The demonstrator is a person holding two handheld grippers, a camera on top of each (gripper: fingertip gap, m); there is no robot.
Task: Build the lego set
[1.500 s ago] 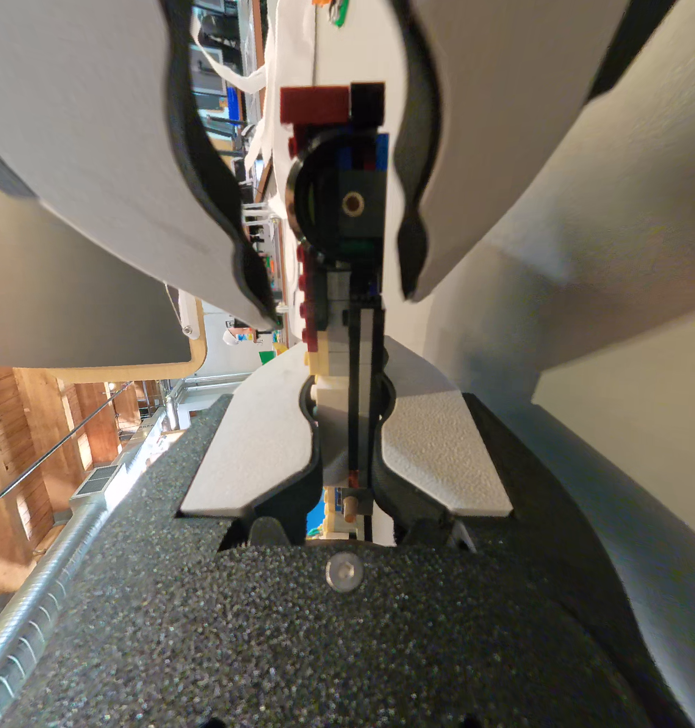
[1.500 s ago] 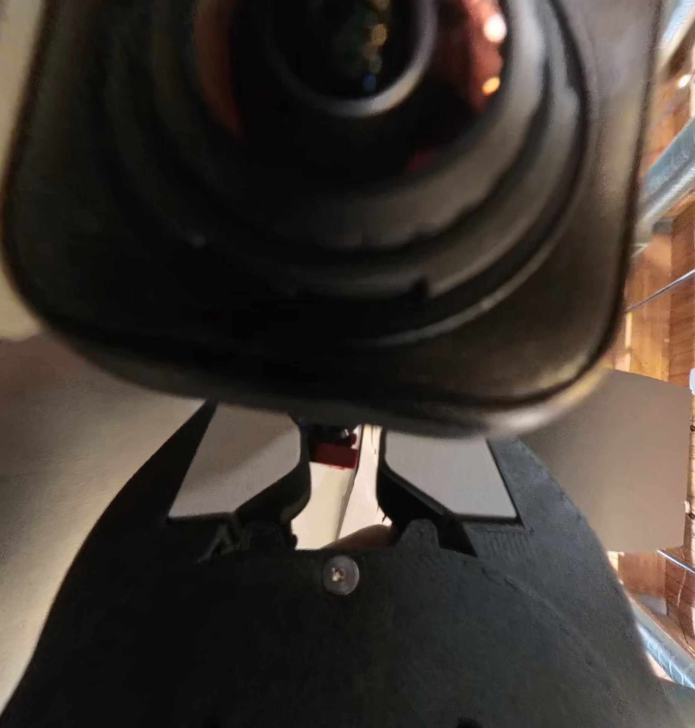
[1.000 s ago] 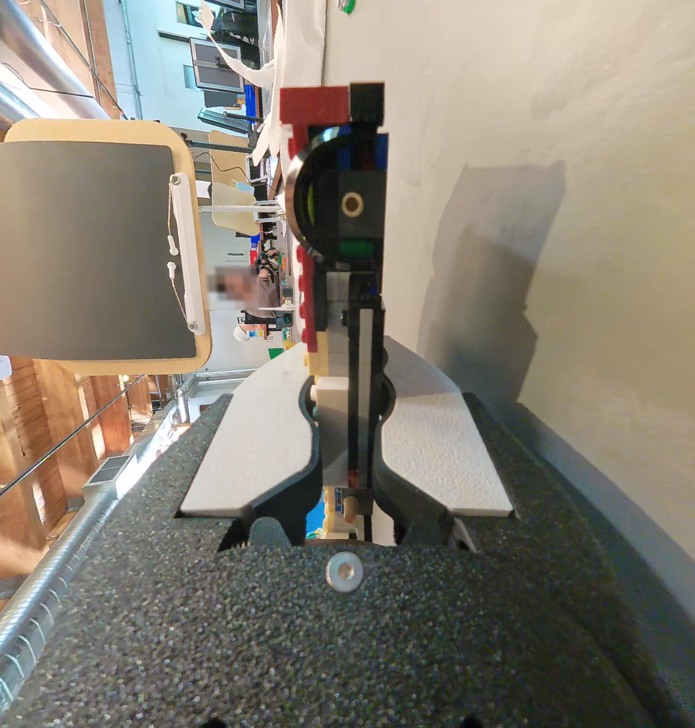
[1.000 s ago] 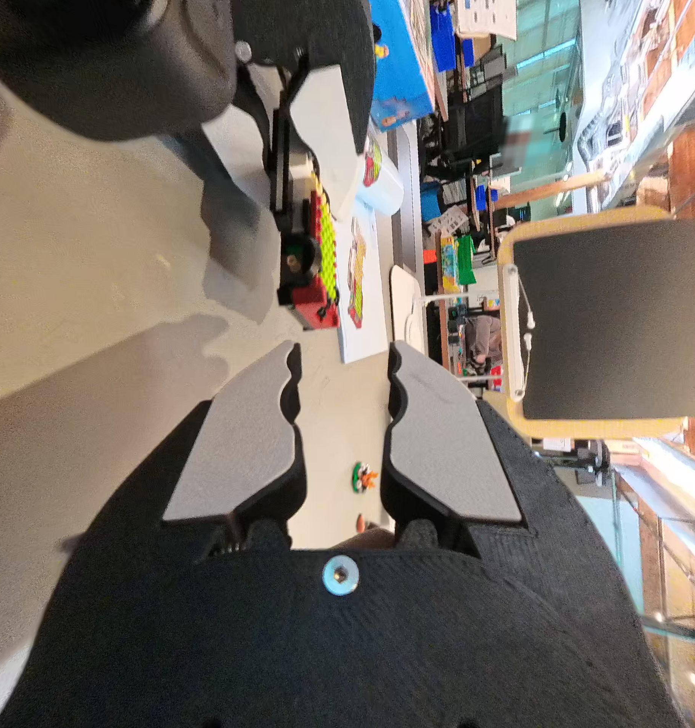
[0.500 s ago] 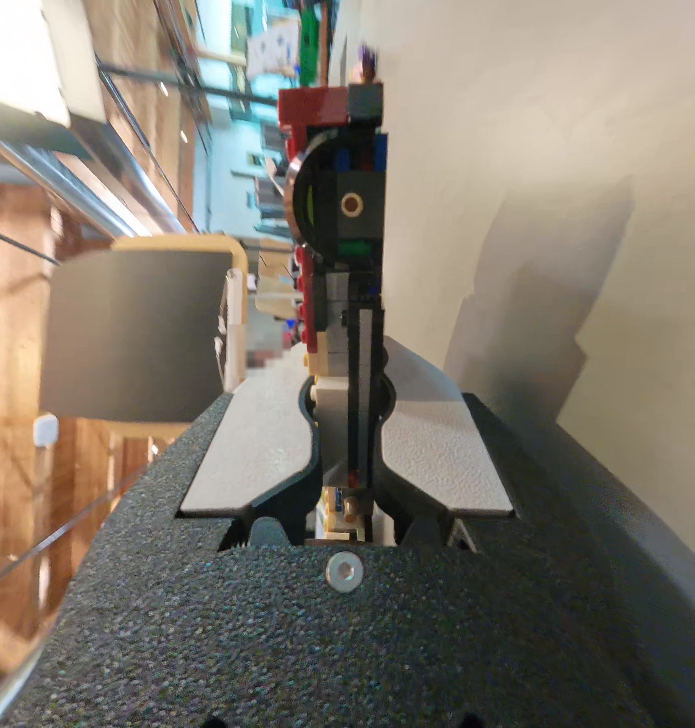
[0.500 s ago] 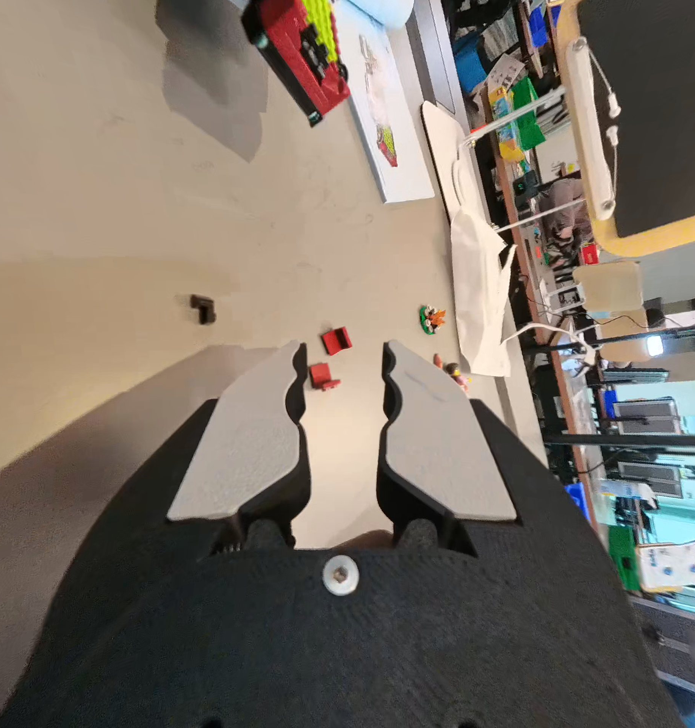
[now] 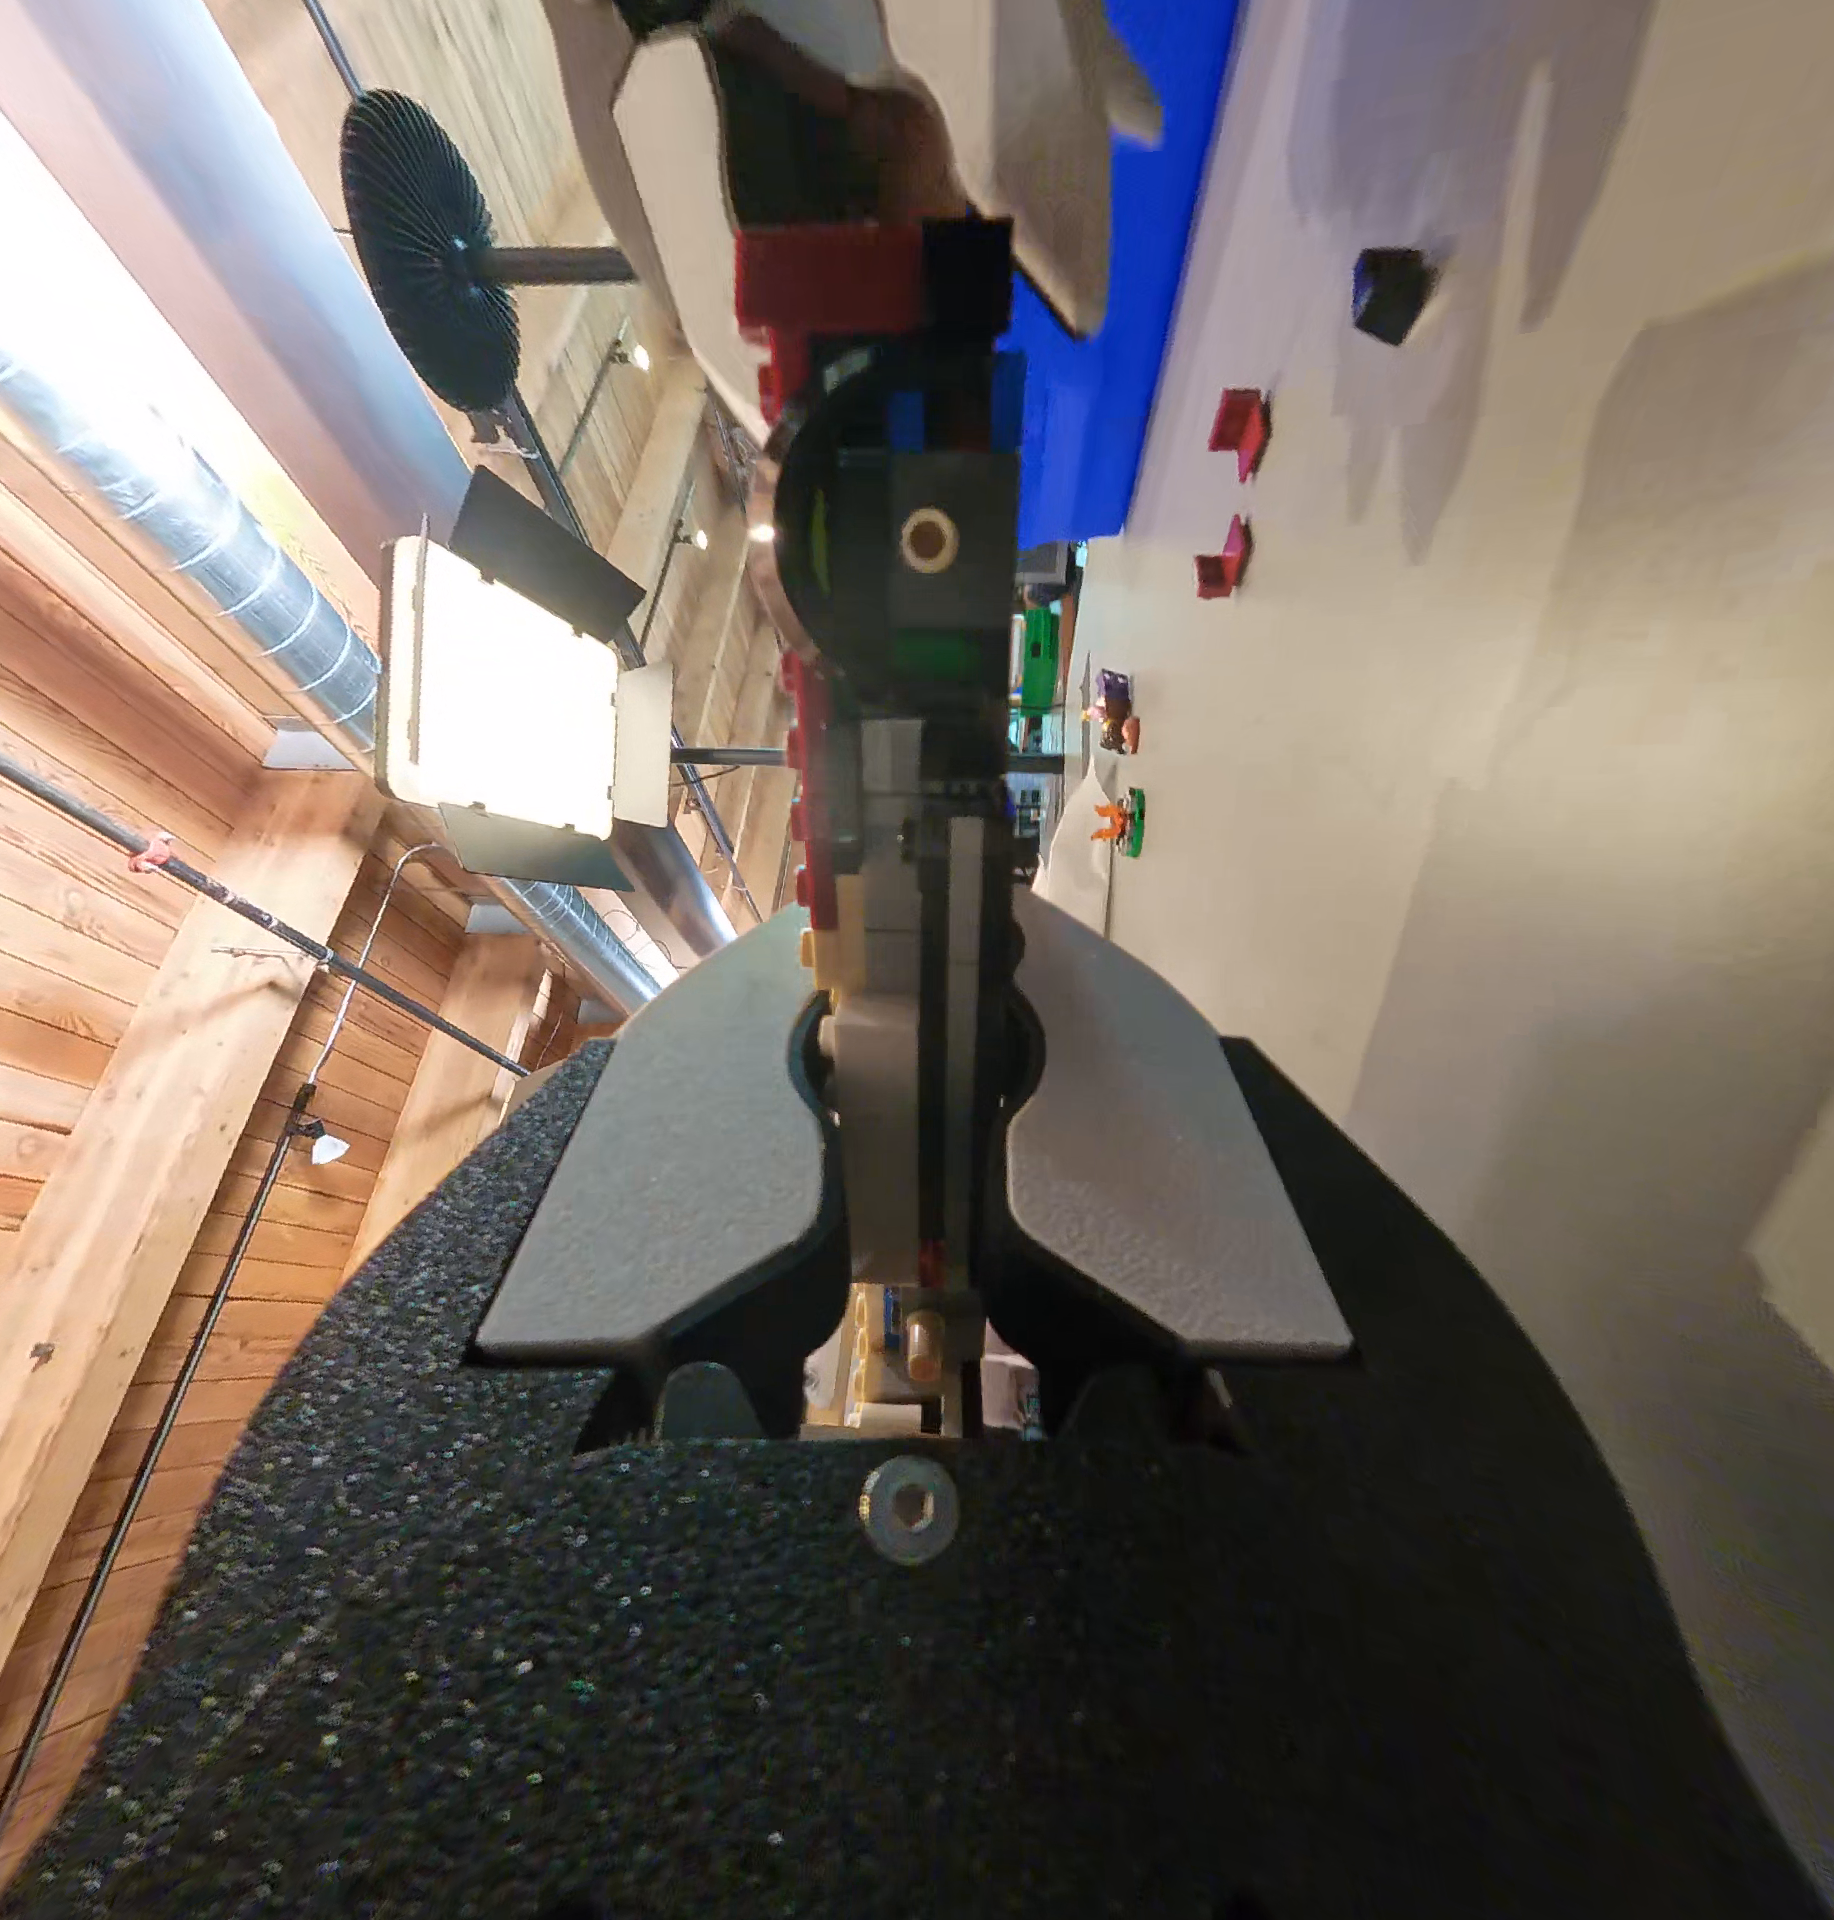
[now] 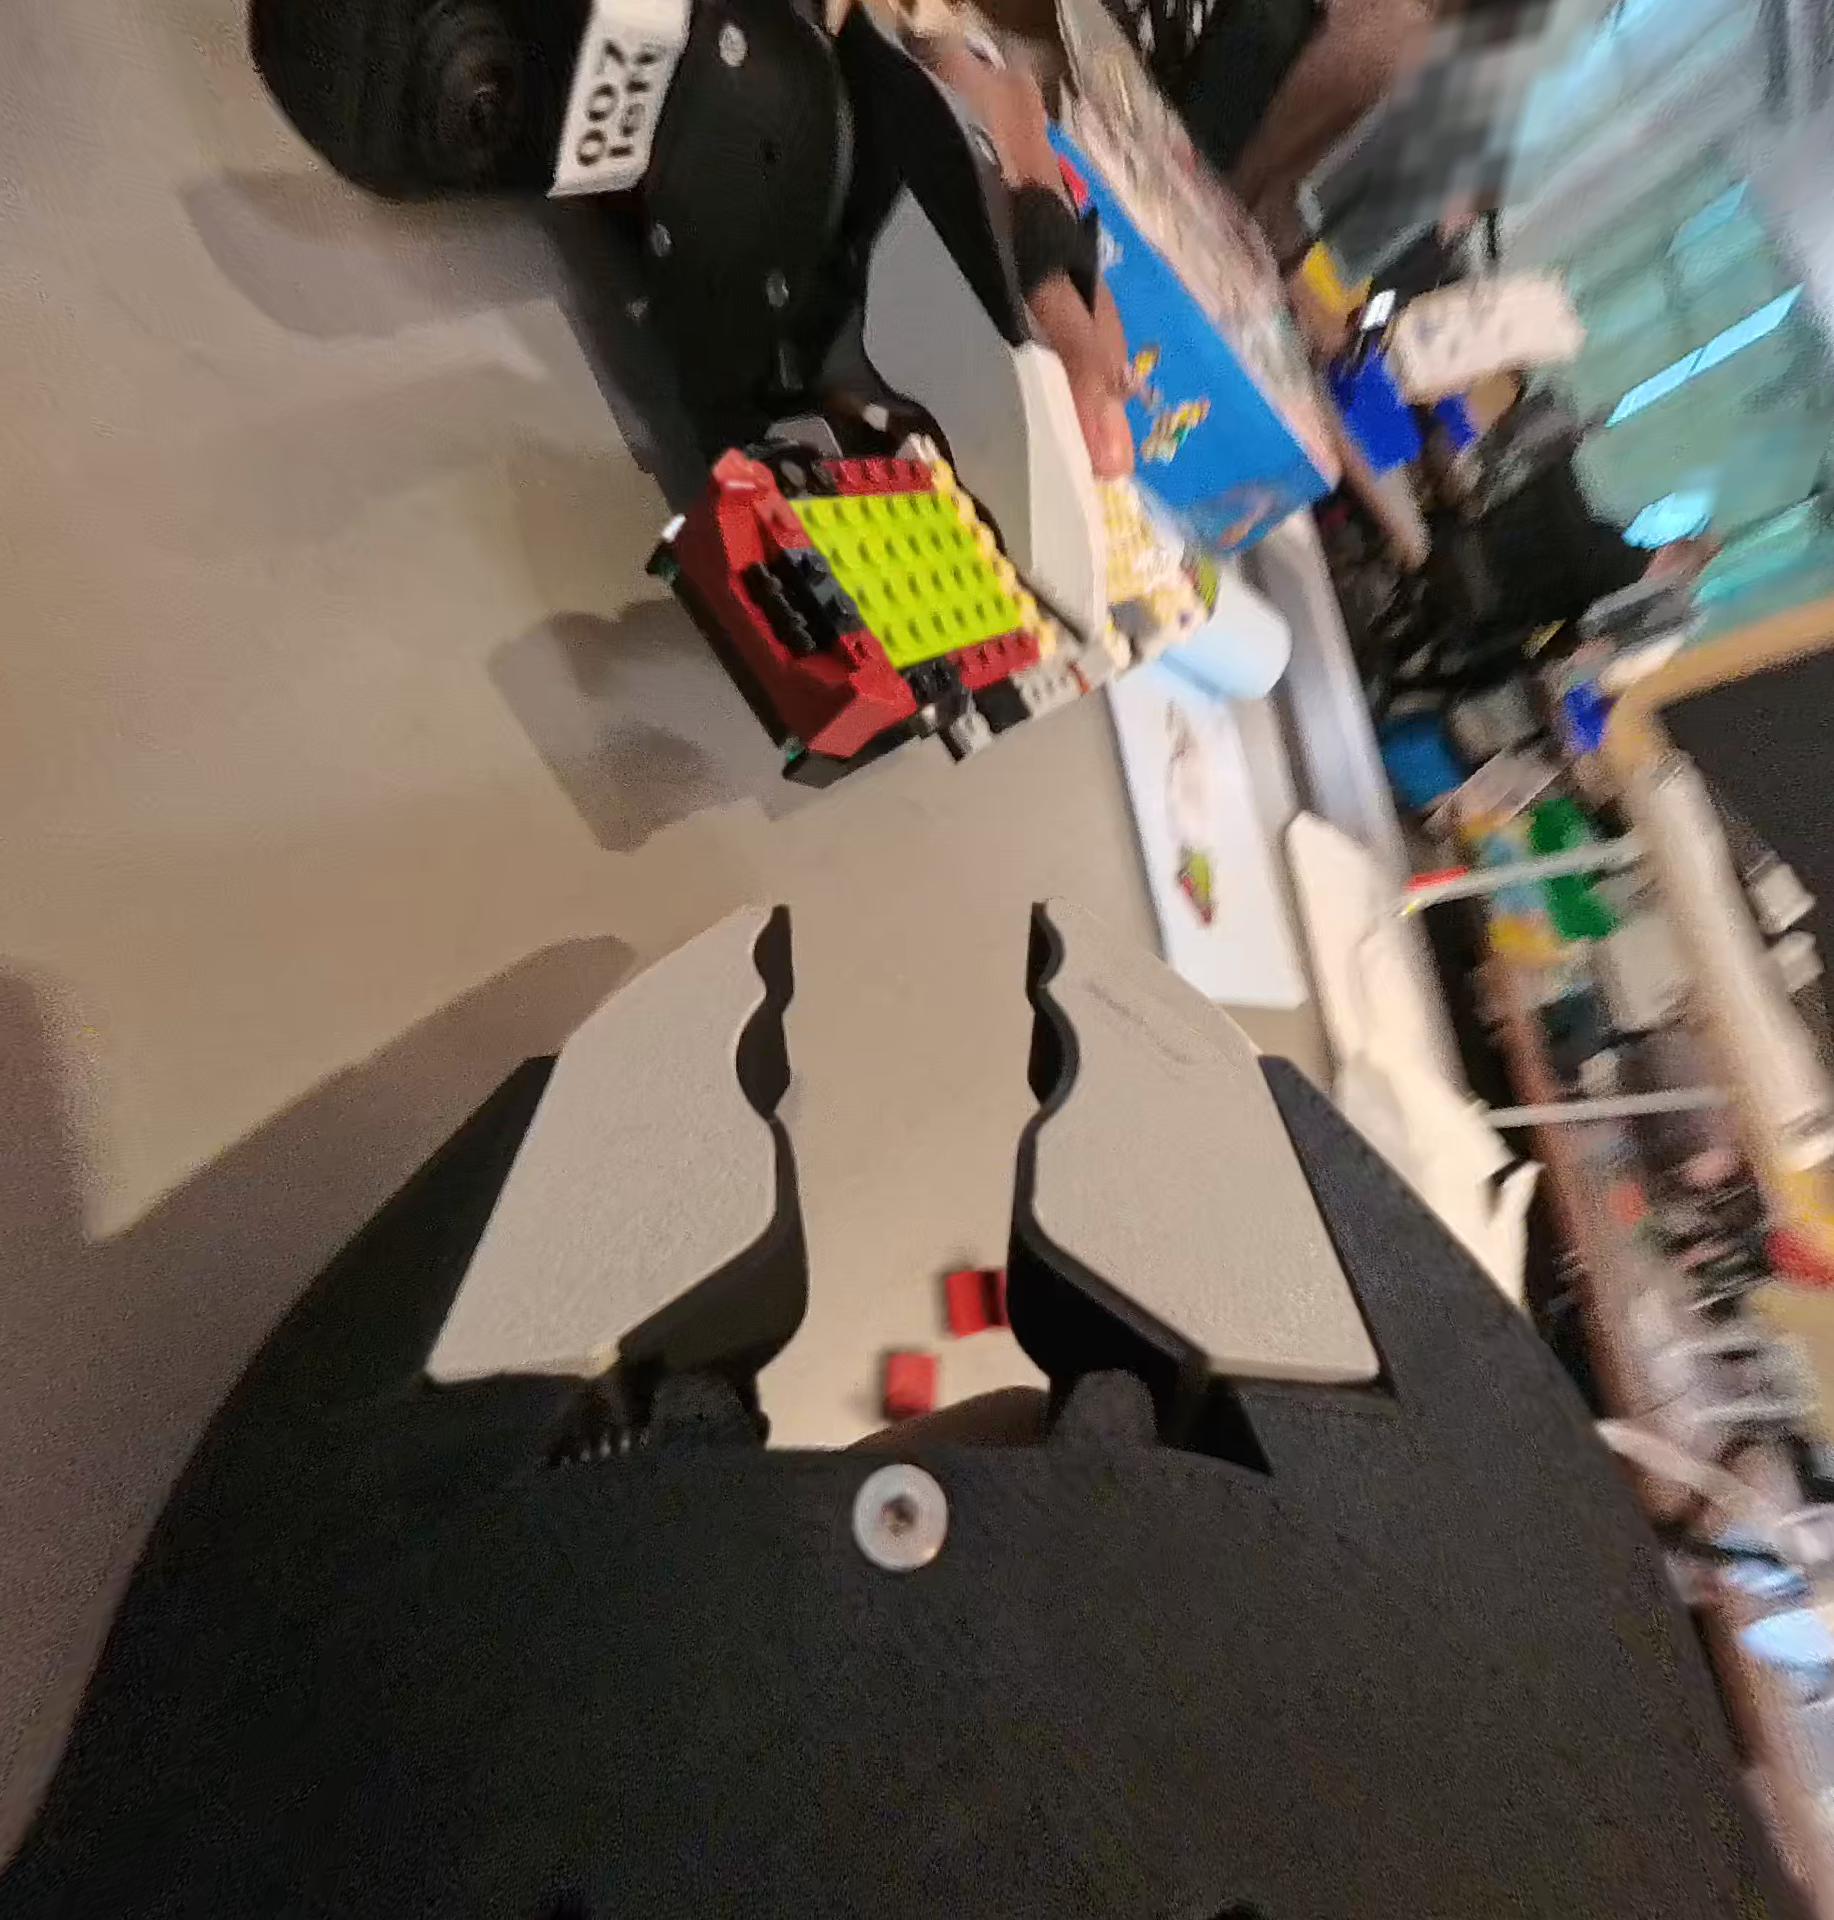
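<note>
Over a beige table [image 8: 269, 727] in a wood-walled workshop, my left gripper [image 7: 918, 1039] clamps a brick model [image 7: 897, 582], both pads pressed to its sides, held above the tabletop. My right gripper [image 8: 908, 997] hangs open with bare jaws, two red bricks [image 8: 970, 1299] lying on the table behind its fingers.

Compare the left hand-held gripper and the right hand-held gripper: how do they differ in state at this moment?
The left hand-held gripper is shut on a toy brick model; the right hand-held gripper holds nothing. The left fingers press the model's sides; the right fingers stand apart, with bare table showing between them. Both have grey fingers with wavy black pads.
</note>
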